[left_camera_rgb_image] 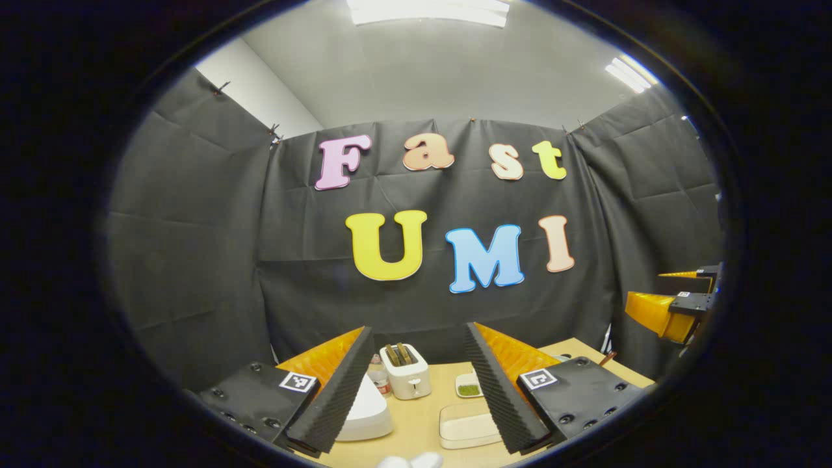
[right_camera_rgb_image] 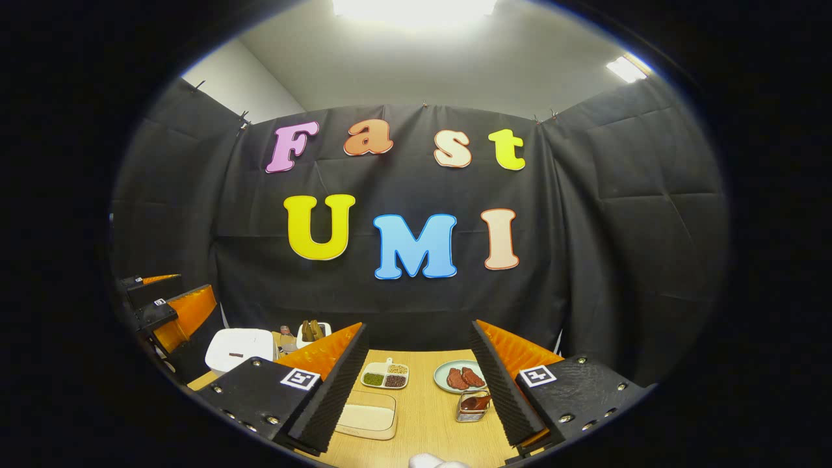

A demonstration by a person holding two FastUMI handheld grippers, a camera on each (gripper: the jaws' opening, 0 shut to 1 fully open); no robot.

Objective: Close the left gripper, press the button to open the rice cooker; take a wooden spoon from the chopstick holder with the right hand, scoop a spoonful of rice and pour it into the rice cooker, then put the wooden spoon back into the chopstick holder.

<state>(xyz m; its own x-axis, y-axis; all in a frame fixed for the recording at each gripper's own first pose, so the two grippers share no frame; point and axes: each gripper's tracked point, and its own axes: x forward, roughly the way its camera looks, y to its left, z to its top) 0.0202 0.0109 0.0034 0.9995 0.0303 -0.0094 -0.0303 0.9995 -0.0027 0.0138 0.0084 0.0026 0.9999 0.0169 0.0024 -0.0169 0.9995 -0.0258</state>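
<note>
The white rice cooker (left_camera_rgb_image: 364, 409) stands with its lid down at the table's left, partly behind my left gripper's near finger; it also appears at the left (right_camera_rgb_image: 239, 350) in the right gripper view. My left gripper (left_camera_rgb_image: 418, 328) hangs open above the table, holding nothing. A shallow tray of rice (right_camera_rgb_image: 367, 413) lies just below my right gripper (right_camera_rgb_image: 419, 325), which is open and holding nothing. The wire chopstick holder (right_camera_rgb_image: 473, 404) with a brown wooden spoon in it stands by that gripper's right finger.
A white toaster (left_camera_rgb_image: 404, 377) and a small bottle (left_camera_rgb_image: 378, 377) stand at the back of the wooden table (left_camera_rgb_image: 416, 422). A divided dish of beans (right_camera_rgb_image: 385, 376) and a plate of meat (right_camera_rgb_image: 458, 377) lie behind the rice tray. Black cloth walls enclose the table.
</note>
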